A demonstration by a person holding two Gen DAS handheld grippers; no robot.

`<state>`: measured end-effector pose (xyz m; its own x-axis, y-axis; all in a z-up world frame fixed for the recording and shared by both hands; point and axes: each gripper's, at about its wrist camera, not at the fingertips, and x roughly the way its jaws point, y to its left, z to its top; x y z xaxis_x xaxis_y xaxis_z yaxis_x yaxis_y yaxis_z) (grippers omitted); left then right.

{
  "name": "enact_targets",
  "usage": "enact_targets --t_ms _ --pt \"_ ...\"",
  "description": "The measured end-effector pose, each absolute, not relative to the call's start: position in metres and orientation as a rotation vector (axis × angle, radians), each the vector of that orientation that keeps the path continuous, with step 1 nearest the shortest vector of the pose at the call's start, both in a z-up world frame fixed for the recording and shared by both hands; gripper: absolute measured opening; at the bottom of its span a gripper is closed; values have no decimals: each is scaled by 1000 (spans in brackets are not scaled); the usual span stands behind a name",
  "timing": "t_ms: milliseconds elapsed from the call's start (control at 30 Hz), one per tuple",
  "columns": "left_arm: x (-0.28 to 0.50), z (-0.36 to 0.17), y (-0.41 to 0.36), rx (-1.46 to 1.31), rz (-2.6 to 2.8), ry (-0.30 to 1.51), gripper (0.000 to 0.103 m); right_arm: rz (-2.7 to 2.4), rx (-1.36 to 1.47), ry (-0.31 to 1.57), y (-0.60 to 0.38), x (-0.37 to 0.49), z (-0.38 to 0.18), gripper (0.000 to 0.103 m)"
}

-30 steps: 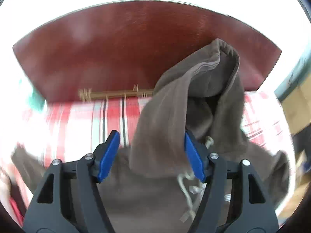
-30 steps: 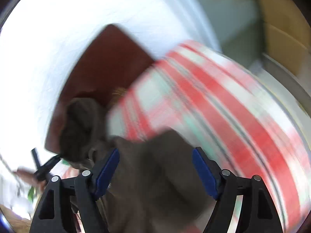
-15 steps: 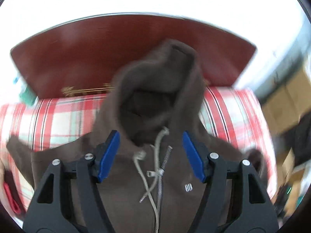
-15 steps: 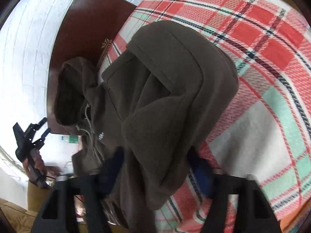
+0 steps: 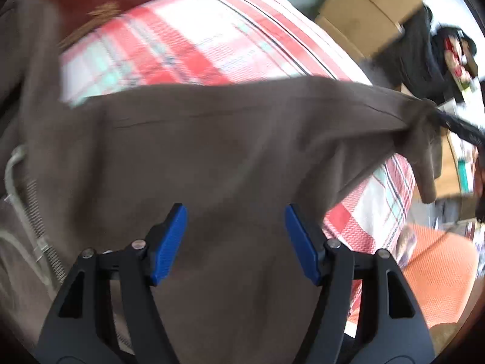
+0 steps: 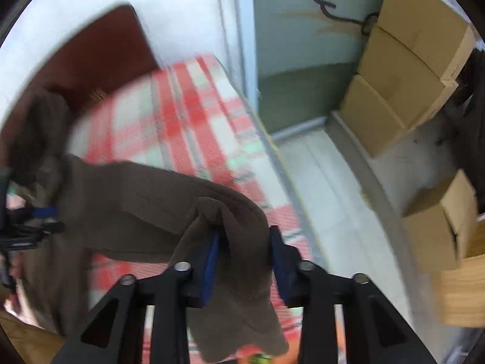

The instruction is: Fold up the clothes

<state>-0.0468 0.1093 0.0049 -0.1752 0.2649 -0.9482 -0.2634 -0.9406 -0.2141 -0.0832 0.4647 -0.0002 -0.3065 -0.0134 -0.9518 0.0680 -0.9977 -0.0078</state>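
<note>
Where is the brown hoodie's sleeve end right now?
The brown hoodie's sleeve end is clamped in the right gripper, raised over the red plaid blanket near its right edge.

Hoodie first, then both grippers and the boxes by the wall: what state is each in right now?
brown hoodie: unfolded, sleeve stretched out sideways above the plaid blanket
sleeve cuff: pinched, end hanging down
right gripper: shut on the cuff
left gripper: open over the hoodie body
zipper: looks closed
cardboard boxes: closed, stacked

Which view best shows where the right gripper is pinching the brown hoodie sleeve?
The right wrist view: the brown fleece hoodie sleeve sits bunched between the right gripper pads. The left wrist view shows only the stretched sleeve's far end, blurred.
</note>
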Motion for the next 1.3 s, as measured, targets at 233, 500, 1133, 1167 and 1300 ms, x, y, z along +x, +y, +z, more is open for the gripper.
enact_targets --t_ms 233,500,1133,1167,1300 --pt "-52 -27 156 -1795 2065 132 69 -2513 1646 -564 496 -44 -1 67" --pt "-54 -36 162 -1825 2046 145 69 -2085 1578 -1266 465 13 -86 71" --pt "-70 -30 155 -1881 1978 48 69 -2423 1316 -1623 559 8 -87 50" --pt "-72 -29 153 -1882 1975 45 69 -2386 1317 -1650 557 15 -92 53" --pt "-71 -26 142 -1882 1968 41 69 -2377 1355 -1726 568 17 -114 68"
